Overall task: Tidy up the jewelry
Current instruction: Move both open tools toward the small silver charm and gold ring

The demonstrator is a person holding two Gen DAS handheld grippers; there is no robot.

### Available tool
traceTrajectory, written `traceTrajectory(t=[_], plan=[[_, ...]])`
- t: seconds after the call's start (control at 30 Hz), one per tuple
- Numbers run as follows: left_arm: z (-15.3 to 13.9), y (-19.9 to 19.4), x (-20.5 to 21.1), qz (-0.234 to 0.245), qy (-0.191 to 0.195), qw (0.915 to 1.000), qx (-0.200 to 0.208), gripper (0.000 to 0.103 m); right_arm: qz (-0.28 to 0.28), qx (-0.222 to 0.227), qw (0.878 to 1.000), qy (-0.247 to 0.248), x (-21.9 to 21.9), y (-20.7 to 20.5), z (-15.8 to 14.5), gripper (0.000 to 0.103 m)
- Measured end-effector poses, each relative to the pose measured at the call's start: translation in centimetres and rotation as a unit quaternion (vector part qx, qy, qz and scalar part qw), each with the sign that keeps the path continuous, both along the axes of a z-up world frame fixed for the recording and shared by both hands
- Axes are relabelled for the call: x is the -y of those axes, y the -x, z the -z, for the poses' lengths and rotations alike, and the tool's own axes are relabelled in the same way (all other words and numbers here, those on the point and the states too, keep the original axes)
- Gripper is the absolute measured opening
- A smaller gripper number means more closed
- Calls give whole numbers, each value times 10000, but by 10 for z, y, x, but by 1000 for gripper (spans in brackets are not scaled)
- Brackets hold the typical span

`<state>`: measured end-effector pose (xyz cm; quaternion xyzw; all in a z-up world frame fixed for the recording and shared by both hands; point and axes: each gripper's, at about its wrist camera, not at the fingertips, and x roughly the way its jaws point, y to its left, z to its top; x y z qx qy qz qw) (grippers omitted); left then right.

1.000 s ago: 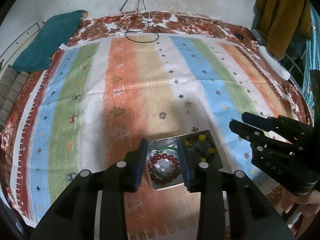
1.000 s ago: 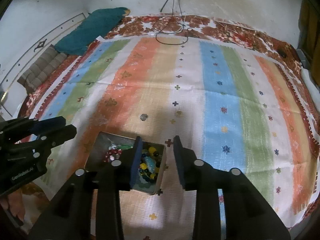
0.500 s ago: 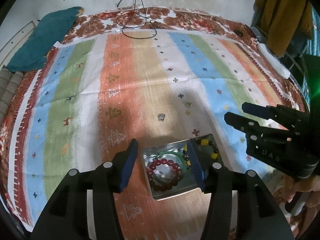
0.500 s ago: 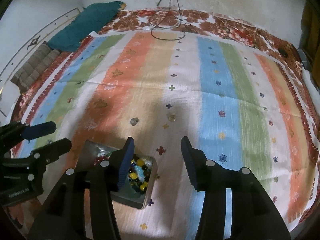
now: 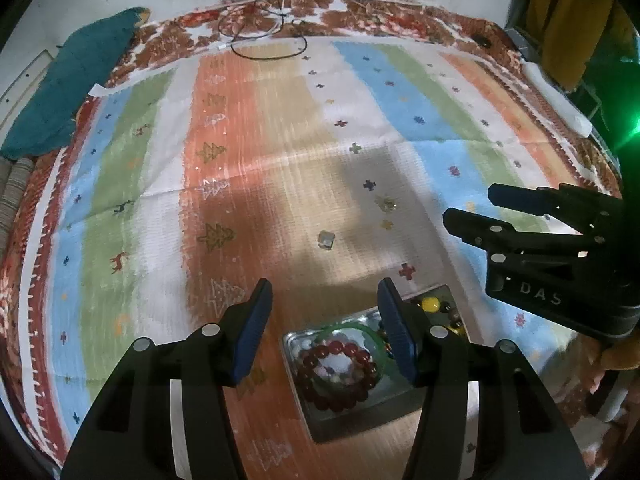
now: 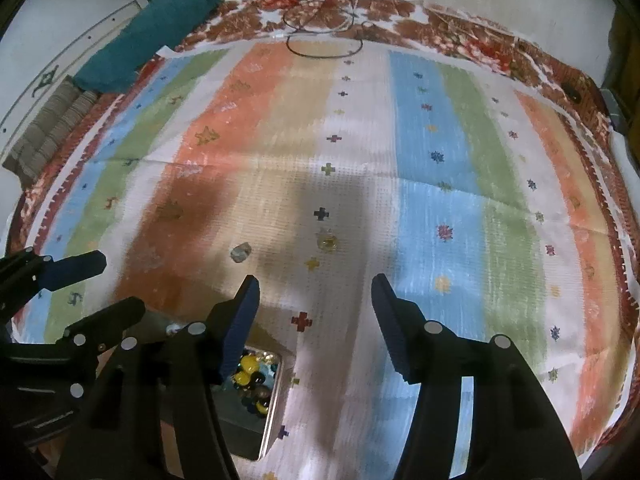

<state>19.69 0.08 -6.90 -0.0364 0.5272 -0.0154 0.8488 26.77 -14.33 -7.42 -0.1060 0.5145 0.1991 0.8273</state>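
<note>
A metal tray (image 5: 298, 364) lies on the striped cloth, holding a red bead bracelet (image 5: 340, 376), a green bangle (image 5: 347, 327) and yellow and dark beads (image 5: 430, 303). My left gripper (image 5: 325, 308) hovers over the tray's far edge, its jaws opening with nothing between them. A small grey stone (image 5: 326, 239) and a small gold piece (image 5: 387, 204) lie loose on the cloth beyond. My right gripper (image 6: 316, 292) hangs to the right of the tray (image 6: 276, 396), its jaws also opening and empty, with the gold piece (image 6: 327, 242) and grey stone (image 6: 241, 251) just ahead.
The striped cloth (image 5: 280, 140) covers a floral mat. A teal cloth (image 5: 68, 92) lies at the far left and a black cable (image 5: 264, 36) at the far edge. A white power strip (image 5: 560, 100) and hanging yellow garment (image 5: 568, 16) stand at the right.
Both grippers have opened wider. Both have moved forward and lower over the cloth, so the tray now sits nearer the bottom of each view.
</note>
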Motion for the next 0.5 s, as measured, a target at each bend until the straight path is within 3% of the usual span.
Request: traceTrajectory(t=[0.5], plan=[[28,-38,-7,29,-92,9994,-337,55,51,-209,9997,122,-7,-30,20,64]])
